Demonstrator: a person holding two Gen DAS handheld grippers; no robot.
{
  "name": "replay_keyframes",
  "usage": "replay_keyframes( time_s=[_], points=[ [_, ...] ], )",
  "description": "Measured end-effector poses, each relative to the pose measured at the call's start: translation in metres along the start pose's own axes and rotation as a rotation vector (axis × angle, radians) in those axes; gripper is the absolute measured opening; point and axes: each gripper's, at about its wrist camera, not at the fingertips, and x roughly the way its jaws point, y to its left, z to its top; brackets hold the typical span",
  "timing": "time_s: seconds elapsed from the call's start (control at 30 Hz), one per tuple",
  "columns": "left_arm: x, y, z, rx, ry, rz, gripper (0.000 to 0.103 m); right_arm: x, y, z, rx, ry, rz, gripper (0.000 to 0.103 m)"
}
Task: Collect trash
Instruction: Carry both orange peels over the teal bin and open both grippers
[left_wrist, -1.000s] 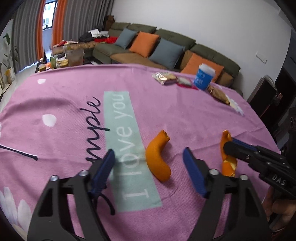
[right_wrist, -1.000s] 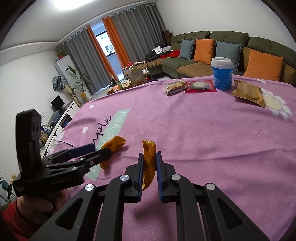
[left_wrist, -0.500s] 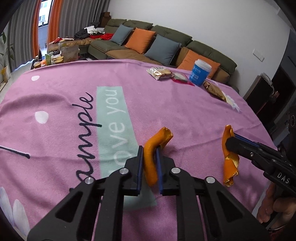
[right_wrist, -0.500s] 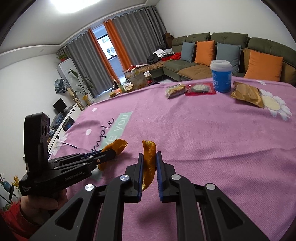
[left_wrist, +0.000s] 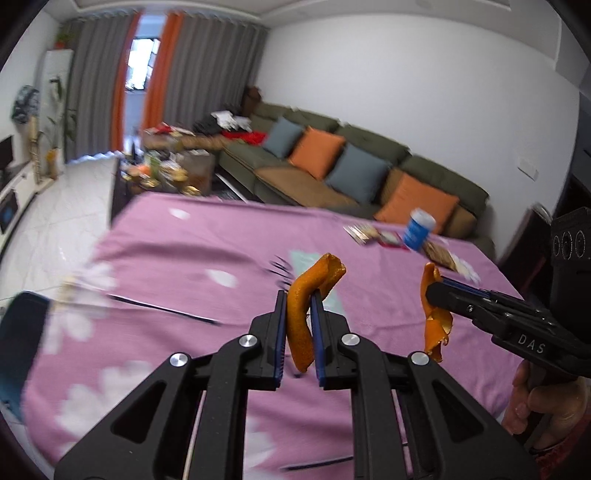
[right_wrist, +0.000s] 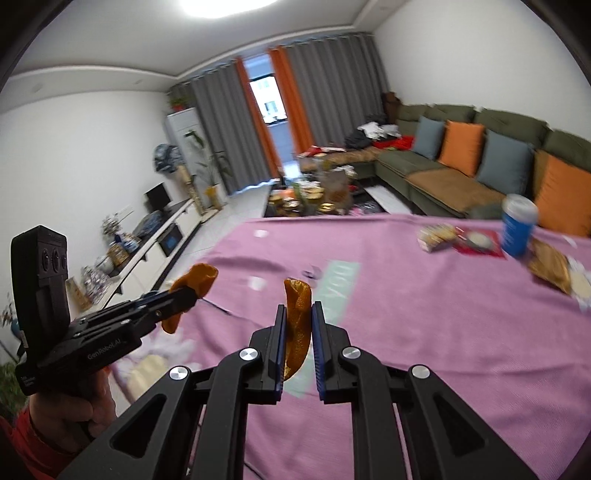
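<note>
Two curled orange peels were held clear above the pink cloth: one peel was pinched in the left gripper, the other peel in the right gripper. Each pair of jaws had closed narrowly on its peel. A blue cup and wrappers lay well apart at the cloth's far edge.

A home, a living room. Long green sofa with orange and grey cushions along the wall. Grey and orange curtains by a window. Messy low table on the tiled floor. Small screen on a white cabinet. Leafy plant in the corner. Pink flowery cloth over the worktop.
</note>
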Motion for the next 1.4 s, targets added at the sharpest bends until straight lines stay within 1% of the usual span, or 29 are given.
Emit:
replay_keyframes(
  time_s=[0.2,0.37,0.57,0.67,0.83,0.97,1.1,1.27,1.4],
  points=[
    [-0.056,0.05,0.002,-0.058,-0.083,0.112,0.013,0.02,0.06,0.02,-0.112,-0.006,0.091,0.011],
    [-0.098,0.093,-0.004,-0.107,-0.129,0.224,0.013,0.043,0.105,0.032,-0.157,0.005,0.192,0.011],
    [-0.14,0.138,-0.013,-0.156,-0.165,0.339,0.013,0.078,0.163,0.041,-0.233,0.046,0.292,0.011],
    [-0.158,0.16,-0.017,-0.184,-0.176,0.395,0.013,0.092,0.187,0.043,-0.269,0.067,0.321,0.011],
    [-0.182,0.195,-0.03,-0.227,-0.176,0.466,0.013,0.121,0.229,0.043,-0.33,0.113,0.355,0.011],
    [-0.193,0.227,-0.042,-0.267,-0.155,0.509,0.013,0.142,0.257,0.041,-0.384,0.154,0.371,0.011],
    [-0.191,0.256,-0.058,-0.312,-0.119,0.532,0.013,0.163,0.281,0.037,-0.436,0.195,0.369,0.011],
    [-0.171,0.276,-0.068,-0.349,-0.075,0.54,0.013,0.185,0.301,0.03,-0.486,0.24,0.364,0.012],
    [-0.145,0.291,-0.075,-0.369,-0.042,0.542,0.013,0.207,0.314,0.023,-0.522,0.277,0.347,0.011]
  ],
)
